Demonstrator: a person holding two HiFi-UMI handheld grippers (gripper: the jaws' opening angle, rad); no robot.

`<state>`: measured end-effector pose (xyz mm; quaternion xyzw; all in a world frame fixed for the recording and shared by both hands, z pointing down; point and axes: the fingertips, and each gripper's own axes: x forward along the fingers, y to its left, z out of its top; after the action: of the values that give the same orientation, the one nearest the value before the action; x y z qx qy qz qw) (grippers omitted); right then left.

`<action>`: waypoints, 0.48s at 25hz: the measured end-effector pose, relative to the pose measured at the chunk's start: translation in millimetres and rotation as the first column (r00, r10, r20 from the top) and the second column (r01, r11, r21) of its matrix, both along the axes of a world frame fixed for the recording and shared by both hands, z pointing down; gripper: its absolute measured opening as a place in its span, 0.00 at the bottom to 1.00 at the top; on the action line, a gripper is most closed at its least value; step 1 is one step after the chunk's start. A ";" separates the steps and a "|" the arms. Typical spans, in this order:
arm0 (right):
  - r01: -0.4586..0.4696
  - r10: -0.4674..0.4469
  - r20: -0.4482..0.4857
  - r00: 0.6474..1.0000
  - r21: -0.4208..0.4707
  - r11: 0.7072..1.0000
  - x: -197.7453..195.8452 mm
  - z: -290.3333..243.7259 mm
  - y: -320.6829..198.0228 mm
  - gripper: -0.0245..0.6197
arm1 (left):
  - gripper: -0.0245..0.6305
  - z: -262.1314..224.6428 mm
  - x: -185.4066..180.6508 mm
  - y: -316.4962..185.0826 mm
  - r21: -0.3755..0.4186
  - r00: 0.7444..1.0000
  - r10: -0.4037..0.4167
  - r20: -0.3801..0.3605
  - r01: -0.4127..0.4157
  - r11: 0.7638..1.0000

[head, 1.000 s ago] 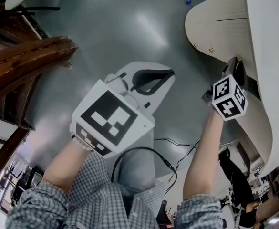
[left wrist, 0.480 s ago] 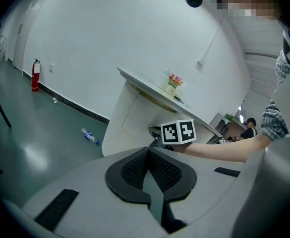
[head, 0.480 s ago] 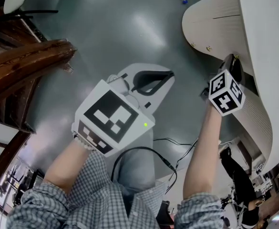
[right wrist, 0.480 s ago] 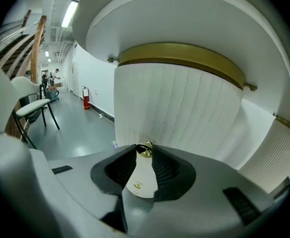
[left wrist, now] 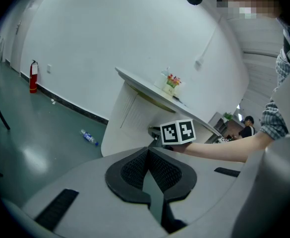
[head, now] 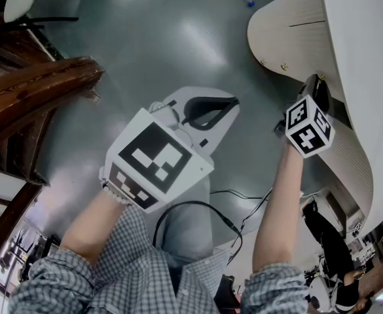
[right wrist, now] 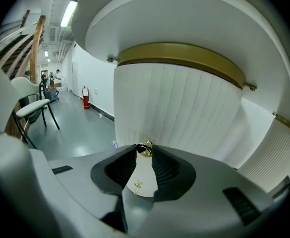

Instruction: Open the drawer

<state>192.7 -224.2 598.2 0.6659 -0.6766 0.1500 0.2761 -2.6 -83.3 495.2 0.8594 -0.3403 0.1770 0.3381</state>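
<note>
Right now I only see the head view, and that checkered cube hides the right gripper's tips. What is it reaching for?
Observer: In the right gripper view, a brass knob on the ribbed white cabinet stands between the jaw tips of the right gripper, which are apart.
Operator: Is the other gripper holding anything?
Observer: No; the left gripper has its jaws together, empty.
Operator: Anything on the cabinet top?
Observer: A small bunch of flowers, seen from the left gripper view.
</note>
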 end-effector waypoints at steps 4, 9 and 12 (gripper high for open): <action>-0.008 0.008 0.001 1.000 -0.002 1.000 2.3 -0.1 -0.4 0.18 | 0.04 0.0 -0.8 -0.2 -0.002 1.000 0.004 0.002 -0.004 1.000; -0.007 0.007 -0.002 1.000 -0.004 1.000 -0.9 0.0 7.6 0.18 | 0.04 0.1 -1.5 0.8 -0.003 1.000 0.005 0.000 -0.005 1.000; 0.010 -0.010 -0.004 1.000 -0.015 1.000 -8.1 2.5 23.4 0.18 | 0.04 -0.2 -1.5 1.8 -0.003 1.000 0.008 -0.003 -0.008 1.000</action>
<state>184.6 -200.8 600.7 0.6606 -0.6783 0.1521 0.2833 -4.2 -81.5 495.0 0.8604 -0.3363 0.1778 0.3391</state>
